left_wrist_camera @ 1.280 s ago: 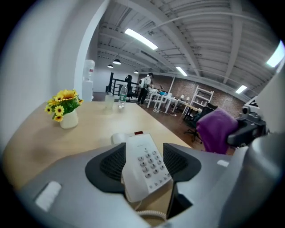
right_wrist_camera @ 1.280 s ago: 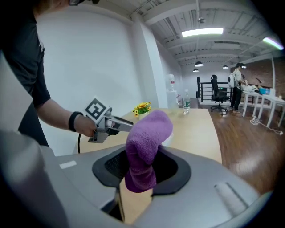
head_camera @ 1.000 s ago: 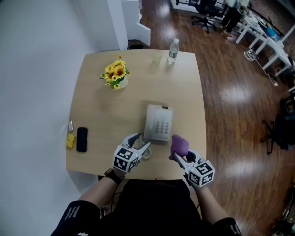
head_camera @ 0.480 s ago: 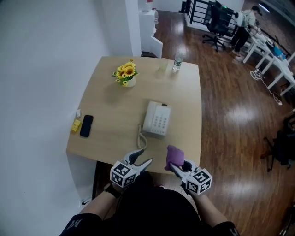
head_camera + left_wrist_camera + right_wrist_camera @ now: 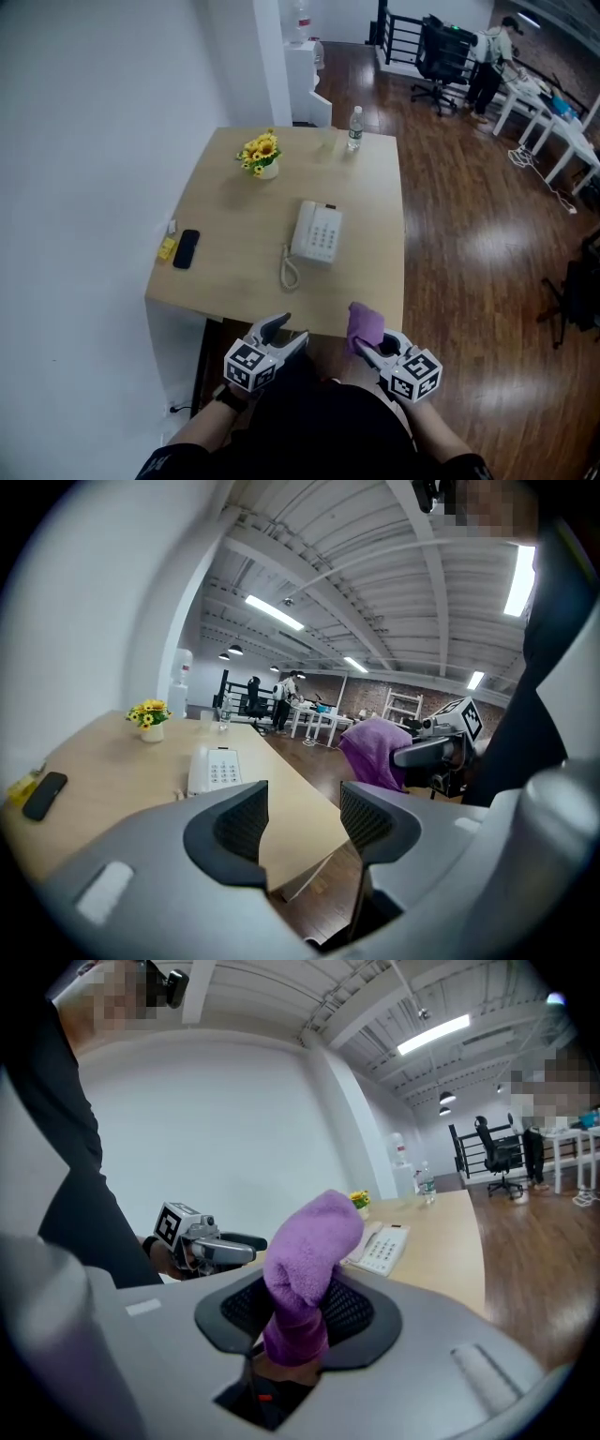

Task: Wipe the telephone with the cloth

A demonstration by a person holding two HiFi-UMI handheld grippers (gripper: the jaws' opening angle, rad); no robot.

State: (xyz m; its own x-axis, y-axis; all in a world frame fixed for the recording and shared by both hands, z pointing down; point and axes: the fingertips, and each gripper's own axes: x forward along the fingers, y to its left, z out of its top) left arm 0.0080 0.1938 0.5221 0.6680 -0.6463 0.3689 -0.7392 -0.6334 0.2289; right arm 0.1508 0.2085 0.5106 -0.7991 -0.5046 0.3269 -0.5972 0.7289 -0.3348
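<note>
Both withdrawn past table [image 5: 234,272] near edge; left gripper [image 5: 290,330] agape, empty; right gripper [image 5: 362,345] clamps cloth [image 5: 366,323]; should return, press flat on telephone [image 5: 316,232].

White wall [image 5: 94,141], dark wood floor [image 5: 469,234]

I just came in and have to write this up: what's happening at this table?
A person holds a gripper in each hand, both off the near edge of the table. The right gripper is shut on a purple cloth; the left gripper is open and empty. The telephone sits on the table with nothing touching it, so wiping isn't under way at this moment.
</note>
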